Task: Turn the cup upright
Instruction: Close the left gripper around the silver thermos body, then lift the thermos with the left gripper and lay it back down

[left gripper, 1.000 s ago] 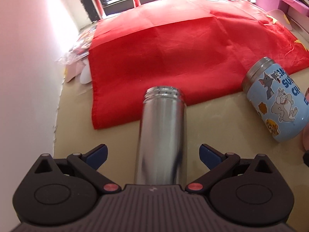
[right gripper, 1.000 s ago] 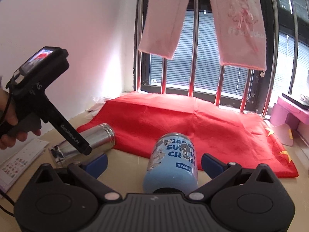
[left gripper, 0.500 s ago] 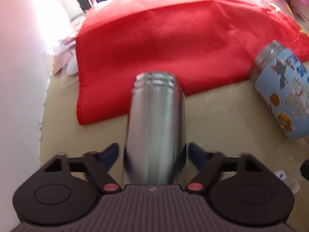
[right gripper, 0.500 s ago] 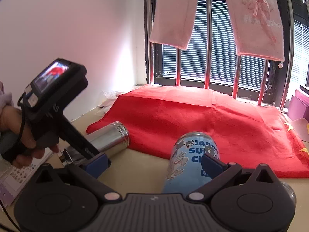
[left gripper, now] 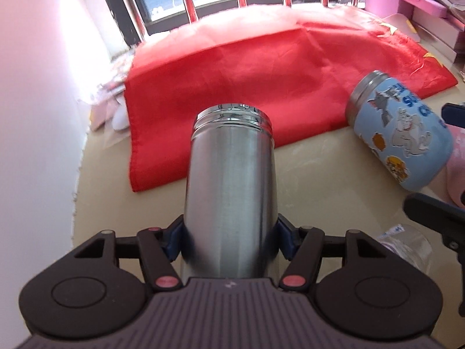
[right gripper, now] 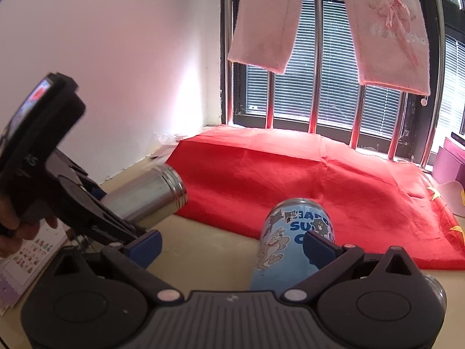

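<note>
Two cups sat mid-frame: my left tool (left gripper: 229, 240) had clamped the steel cup (left gripper: 229, 192), tilted above the counter (left gripper: 314, 174); my right tool (right gripper: 232, 245) gaped around the blue cup (right gripper: 290, 241), untouched.

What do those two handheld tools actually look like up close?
Each tool is mostly black plastic. The left tool has a ribbed dark grey body, two rounded black housings with circular discs, angled linkage arms with pinkish-red pivot caps, and blue finger pads. The right tool matches, with paler caps. From the right view, the left one shows a pistol-style handle and small screen.
</note>
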{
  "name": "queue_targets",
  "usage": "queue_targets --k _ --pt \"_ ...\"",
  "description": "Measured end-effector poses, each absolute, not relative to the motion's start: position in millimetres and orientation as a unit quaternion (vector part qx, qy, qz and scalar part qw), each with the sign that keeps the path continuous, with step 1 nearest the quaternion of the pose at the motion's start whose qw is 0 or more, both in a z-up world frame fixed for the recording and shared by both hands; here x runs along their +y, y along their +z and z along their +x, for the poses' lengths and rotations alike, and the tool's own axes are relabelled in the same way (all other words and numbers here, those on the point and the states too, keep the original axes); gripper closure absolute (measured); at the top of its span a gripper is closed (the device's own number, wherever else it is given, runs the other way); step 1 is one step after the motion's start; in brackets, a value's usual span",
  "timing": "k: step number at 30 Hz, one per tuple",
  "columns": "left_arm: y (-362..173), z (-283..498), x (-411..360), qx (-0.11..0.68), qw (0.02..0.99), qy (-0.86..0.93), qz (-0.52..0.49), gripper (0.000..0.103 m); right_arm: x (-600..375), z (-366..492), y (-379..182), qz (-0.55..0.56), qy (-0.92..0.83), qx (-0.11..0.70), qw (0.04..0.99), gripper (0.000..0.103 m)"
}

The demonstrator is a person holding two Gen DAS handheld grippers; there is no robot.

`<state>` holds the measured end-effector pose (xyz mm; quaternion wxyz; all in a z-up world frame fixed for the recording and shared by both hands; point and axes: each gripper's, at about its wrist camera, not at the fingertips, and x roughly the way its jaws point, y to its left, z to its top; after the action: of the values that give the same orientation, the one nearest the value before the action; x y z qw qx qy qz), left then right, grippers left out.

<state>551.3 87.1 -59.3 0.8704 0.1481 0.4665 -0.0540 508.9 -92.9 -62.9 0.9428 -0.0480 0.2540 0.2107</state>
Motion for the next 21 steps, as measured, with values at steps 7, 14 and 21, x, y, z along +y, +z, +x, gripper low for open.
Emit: queue_targets --k 7,14,21 --pt "-28.1 517.8 86.4 0.437 0.883 -0.043 0.168 0.04 -90.8 485.8 -45.9 -0.052 0.217 0.237 0.946 0.0" --pt "1.7 463.0 82.0 0.412 0.892 -0.033 0.182 0.04 -97.2 444.7 -25.7 -0.054 0.223 0.22 0.948 0.0" --pt "12.9 394.3 63.6 0.395 0.896 -0.045 0.198 0.04 -111.2 393.8 -15.9 -0.056 0.228 0.211 0.949 0.0"
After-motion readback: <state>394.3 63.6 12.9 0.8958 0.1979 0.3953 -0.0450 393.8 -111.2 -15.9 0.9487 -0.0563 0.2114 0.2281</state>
